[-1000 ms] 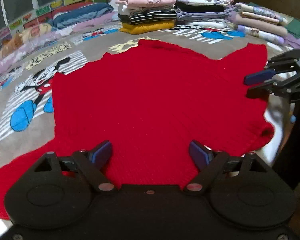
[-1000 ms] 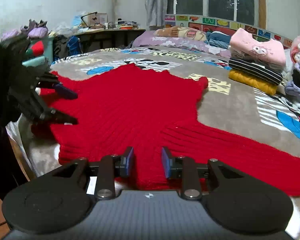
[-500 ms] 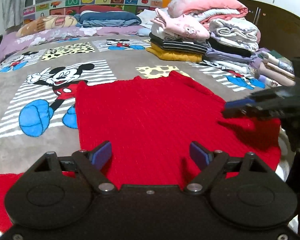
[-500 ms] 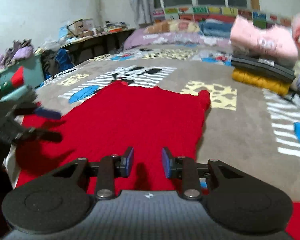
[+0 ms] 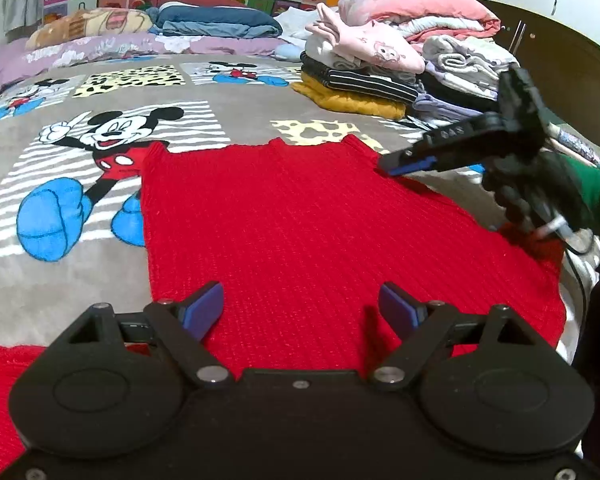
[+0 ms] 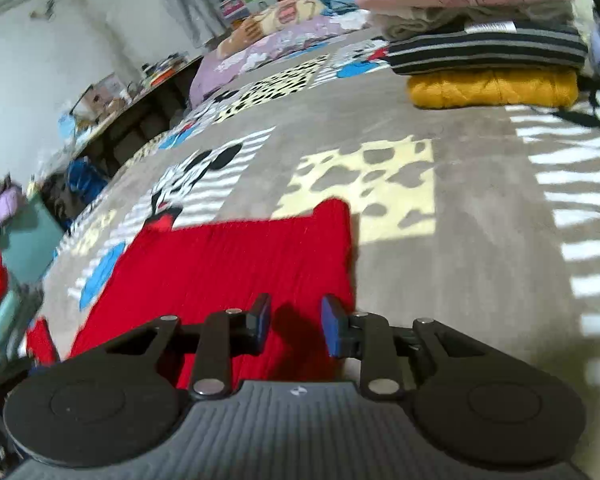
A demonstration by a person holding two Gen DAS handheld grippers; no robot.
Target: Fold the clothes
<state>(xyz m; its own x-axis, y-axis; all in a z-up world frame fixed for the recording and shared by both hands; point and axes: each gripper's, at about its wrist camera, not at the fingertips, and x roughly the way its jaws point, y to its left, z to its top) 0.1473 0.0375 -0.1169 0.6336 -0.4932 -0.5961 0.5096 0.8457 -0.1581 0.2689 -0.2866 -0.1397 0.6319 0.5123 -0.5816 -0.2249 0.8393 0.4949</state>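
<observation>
A red knit sweater lies flat on the bed's cartoon-print blanket; it also shows in the right wrist view. My left gripper is open and empty, hovering over the sweater's near edge. My right gripper is open with a narrow gap and empty, over the sweater's right edge; in the left wrist view it reaches over the sweater's far right corner. A red sleeve trails off at the lower left.
Stacks of folded clothes stand at the bed's back right, also in the right wrist view. Pillows and bedding line the far edge. A cluttered desk stands beyond the bed's left side.
Both grippers have moved forward over the sweater. The right gripper has swung toward the sweater's far right corner. Its view now sits lower and nearer the folded stacks.
</observation>
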